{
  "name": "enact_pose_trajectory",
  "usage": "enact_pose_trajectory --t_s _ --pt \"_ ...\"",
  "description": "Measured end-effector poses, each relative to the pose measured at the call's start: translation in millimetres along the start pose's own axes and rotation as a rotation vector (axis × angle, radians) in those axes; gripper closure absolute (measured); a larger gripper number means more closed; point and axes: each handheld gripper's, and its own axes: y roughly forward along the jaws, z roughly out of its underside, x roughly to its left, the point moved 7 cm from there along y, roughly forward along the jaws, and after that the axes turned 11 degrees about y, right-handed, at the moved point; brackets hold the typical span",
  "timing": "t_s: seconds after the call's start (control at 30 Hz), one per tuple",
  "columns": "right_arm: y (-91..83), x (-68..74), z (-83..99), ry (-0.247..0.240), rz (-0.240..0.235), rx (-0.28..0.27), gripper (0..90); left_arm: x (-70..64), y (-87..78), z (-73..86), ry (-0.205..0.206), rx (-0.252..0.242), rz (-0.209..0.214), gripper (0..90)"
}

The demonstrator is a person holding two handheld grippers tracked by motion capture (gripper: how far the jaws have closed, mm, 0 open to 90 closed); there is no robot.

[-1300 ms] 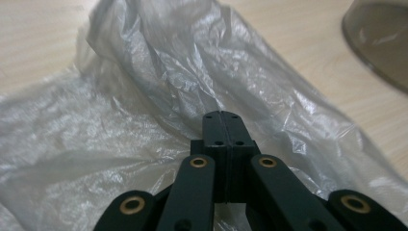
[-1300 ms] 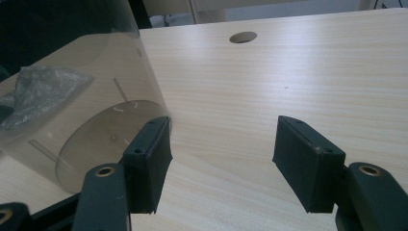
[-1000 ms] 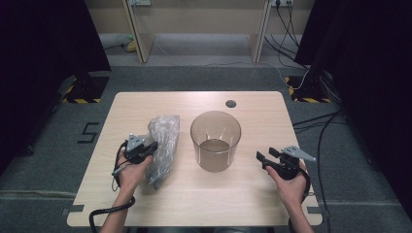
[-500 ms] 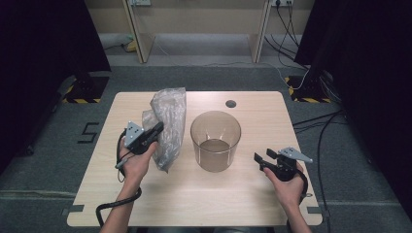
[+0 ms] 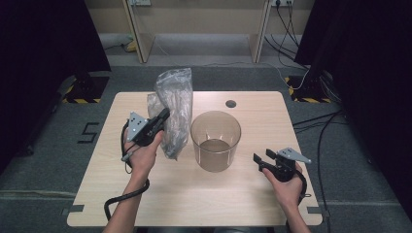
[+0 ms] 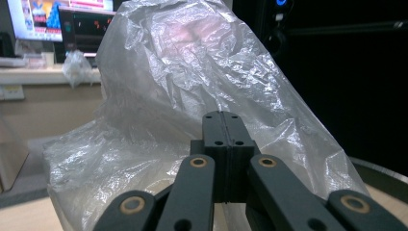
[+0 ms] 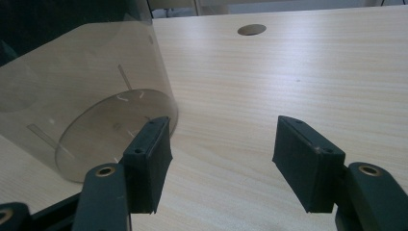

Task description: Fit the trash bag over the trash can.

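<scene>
Plastic bag [image 5: 174, 109], clear and crumpled, held up off the worktop [image 5: 194, 194] by the left gripper [image 5: 163, 116], whose fingers are pressed together on a fold of the film. In the high view the bag hangs upright from that grip, its upper part rising above the gripper toward the far edge of the worktop and its lower end [image 5: 171, 151] reaching down just left of the container [image 5: 215, 141]. In the left gripper view the bag [image 6: 192, 86] billows up behind and around the closed fingers [image 6: 223, 144], with a dark rim of the container at the lower right.

Container: a round, smoky transparent tub standing upright near the middle of the worktop, mouth up. In the right gripper view it [image 7: 82, 101] lies ahead and to the left of the fingers, apart from them.

Right gripper [image 5: 260, 160]: held low over the worktop to the right of the container, pointing toward it, its fingers [image 7: 146, 159] spread wide with nothing between them.

Worktop: pale wood grain, with a round cable hole [image 5: 231, 103] near its far edge, beyond the container.
</scene>
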Motion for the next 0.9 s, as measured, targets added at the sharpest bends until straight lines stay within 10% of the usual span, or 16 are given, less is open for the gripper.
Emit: enact_pose_trajectory --t_s 0.9 --pt "0.4 0.9 0.7 0.001 -0.009 0.005 38.2 -39.6 69.6 -46.9 0.062 -0.125 0.063 89.7"
